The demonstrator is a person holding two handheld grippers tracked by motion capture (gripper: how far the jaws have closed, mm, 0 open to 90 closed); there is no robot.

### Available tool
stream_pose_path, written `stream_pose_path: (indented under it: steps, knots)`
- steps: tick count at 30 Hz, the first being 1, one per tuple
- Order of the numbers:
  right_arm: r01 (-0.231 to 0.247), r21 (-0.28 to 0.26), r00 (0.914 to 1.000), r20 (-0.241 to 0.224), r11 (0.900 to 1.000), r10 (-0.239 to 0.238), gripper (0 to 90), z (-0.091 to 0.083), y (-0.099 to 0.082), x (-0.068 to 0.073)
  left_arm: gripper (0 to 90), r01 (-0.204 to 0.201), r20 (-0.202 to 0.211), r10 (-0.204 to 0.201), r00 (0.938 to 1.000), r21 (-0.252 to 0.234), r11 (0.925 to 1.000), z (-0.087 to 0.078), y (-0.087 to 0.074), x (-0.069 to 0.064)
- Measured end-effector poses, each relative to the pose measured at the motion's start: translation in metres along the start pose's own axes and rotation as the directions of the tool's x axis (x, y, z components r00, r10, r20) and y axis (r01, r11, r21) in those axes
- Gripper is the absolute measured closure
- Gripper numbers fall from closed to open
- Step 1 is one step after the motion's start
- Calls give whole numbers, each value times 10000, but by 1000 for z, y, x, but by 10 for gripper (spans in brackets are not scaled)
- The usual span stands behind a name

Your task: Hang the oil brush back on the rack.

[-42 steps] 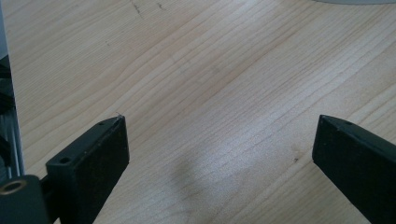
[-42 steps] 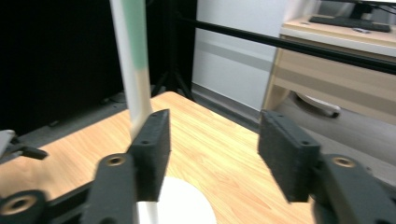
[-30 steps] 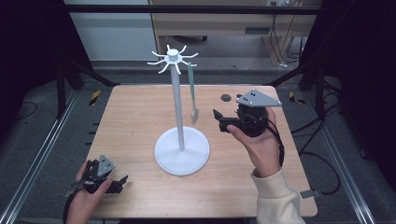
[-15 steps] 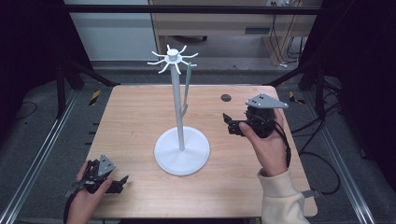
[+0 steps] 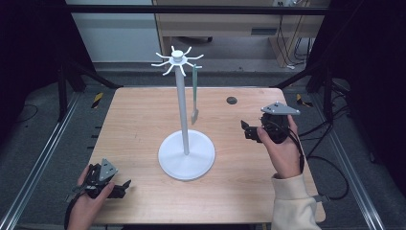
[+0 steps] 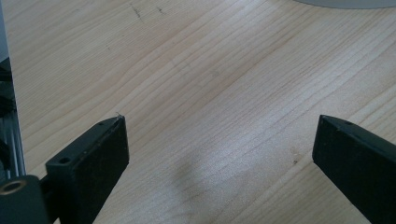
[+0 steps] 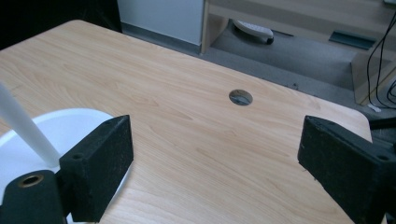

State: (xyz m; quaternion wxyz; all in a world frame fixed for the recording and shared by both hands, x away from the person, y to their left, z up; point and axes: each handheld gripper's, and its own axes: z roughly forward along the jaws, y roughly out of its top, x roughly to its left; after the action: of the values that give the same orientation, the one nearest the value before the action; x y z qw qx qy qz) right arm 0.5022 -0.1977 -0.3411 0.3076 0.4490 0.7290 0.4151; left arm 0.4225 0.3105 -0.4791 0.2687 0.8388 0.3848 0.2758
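Note:
A white hanging stand with a round base, a tall pole and several hooks at its top stands mid-table. A slim grey-green utensil hangs from one hook on the stand's right side. My right gripper is held above the table to the right of the stand, open and holding nothing; in the right gripper view its jaws spread wide over bare wood, with the stand's base at the left. My left gripper rests low at the table's front left, open and holding nothing.
The wooden table has a small round cable hole at its back right, also seen in the right gripper view as the hole. Metal rails run along both sides of the table. A wooden cabinet and cables lie beyond the far edge.
My right gripper has drawn back to the right, away from the hanging utensil's lower end. The utensil swung a little and now hangs straight. The left gripper has stayed put.

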Motion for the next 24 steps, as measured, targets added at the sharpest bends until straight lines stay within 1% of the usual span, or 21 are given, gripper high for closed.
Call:
stream_pose_path:
  steps: [5, 13, 19, 20, 24]
  knots:
    - [-274, 292, 9995, 143, 9992, 270, 109, 7, -14, -12, 33, 9, -18, -8, 10000, 32, 10000, 0, 0, 0]
    - [-470, 845, 9985, 311, 9953, 445, 109, 18, -36, -31, 32, 72, -27, -72, 10000, -20, 10000, 0, 0, 1]
    - [-641, 1202, 9974, 398, 9907, 597, 109, 25, -50, -38, 32, 68, -32, -68, 10000, -19, 10000, 0, 0, 1]
    - [-594, 1236, 9977, 384, 9906, 550, 109, 26, -51, -39, 32, 65, -32, -65, 10000, -17, 10000, 0, 0, 1]
    - [-653, 1506, 9975, 361, 9864, 605, 111, 32, -60, -41, 32, 81, -41, -81, 10000, -26, 10000, 0, 0, 1]
